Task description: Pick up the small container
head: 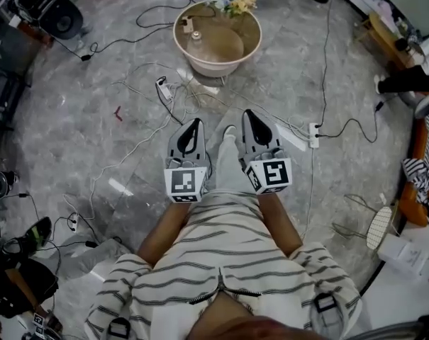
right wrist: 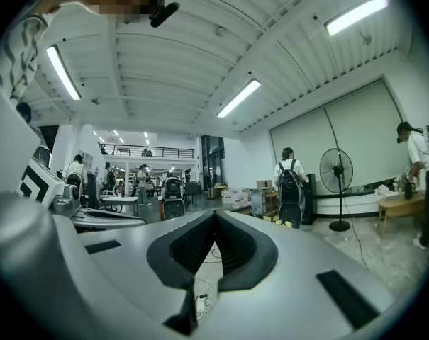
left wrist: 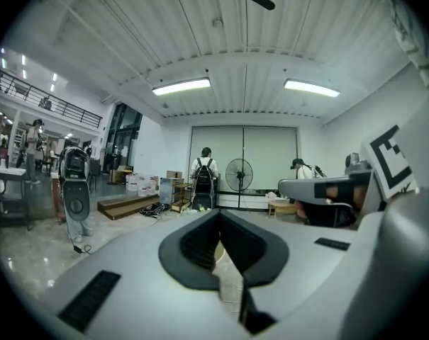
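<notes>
A small clear container (head: pixel 196 37) stands on a low round beige table (head: pixel 203 66) at the far end of the floor, beside a small box (head: pixel 188 25) and a bunch of flowers (head: pixel 235 3). My left gripper (head: pixel 193 125) and right gripper (head: pixel 250 114) are held side by side in front of the person's striped shirt, pointing toward the table and well short of it. Both are shut with nothing between the jaws. In the left gripper view (left wrist: pixel 218 215) and the right gripper view (right wrist: pixel 214 215) the jaws meet at the tips, and the container is not seen.
Cables and a white power strip (head: pixel 297 138) trail over the grey marble floor between me and the table. A black speaker (head: pixel 60 17) stands at far left, shelves and bags at right. A standing fan (left wrist: pixel 238 175) and several people are across the hall.
</notes>
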`<state>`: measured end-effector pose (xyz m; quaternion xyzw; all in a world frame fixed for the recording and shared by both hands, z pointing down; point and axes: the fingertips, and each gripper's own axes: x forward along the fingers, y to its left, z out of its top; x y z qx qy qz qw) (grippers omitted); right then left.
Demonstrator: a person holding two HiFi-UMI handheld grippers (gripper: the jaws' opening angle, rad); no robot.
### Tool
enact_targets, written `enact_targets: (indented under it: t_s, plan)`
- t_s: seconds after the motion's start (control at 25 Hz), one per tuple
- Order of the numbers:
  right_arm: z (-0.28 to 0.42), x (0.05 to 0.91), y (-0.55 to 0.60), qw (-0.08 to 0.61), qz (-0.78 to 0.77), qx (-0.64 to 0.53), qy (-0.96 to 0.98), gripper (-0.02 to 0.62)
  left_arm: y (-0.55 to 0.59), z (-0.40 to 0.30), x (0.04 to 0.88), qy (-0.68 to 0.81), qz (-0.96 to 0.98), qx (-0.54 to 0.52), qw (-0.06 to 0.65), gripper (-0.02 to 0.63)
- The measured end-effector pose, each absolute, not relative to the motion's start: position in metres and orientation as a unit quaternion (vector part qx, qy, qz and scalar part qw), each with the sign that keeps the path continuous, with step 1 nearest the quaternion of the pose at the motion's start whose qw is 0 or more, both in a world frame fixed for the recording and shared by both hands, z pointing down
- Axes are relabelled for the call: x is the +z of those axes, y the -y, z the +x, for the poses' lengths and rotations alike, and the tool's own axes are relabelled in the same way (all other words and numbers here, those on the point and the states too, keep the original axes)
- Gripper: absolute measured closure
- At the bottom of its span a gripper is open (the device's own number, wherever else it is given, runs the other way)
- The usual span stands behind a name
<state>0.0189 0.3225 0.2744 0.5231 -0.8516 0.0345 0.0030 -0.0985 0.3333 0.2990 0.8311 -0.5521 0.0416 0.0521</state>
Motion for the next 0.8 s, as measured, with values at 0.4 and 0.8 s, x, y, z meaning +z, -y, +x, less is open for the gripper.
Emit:
enact_targets:
  t_s: [0.4, 0.8]
  plan:
    - [0.022, 0.257, -0.131, -0.02, 0.475, 0.033, 0.879, 0.584, -0.158, -0.089, 0.279, 0.588, 0.806, 0.062, 0.022, 0.604]
    - [0.043, 0.263, -0.013, -0.021, 0.428, 0.053, 0.902, 0.584, -0.05, -0.057, 0.287, 0.613, 0.786, 0.077, 0.026, 0.604]
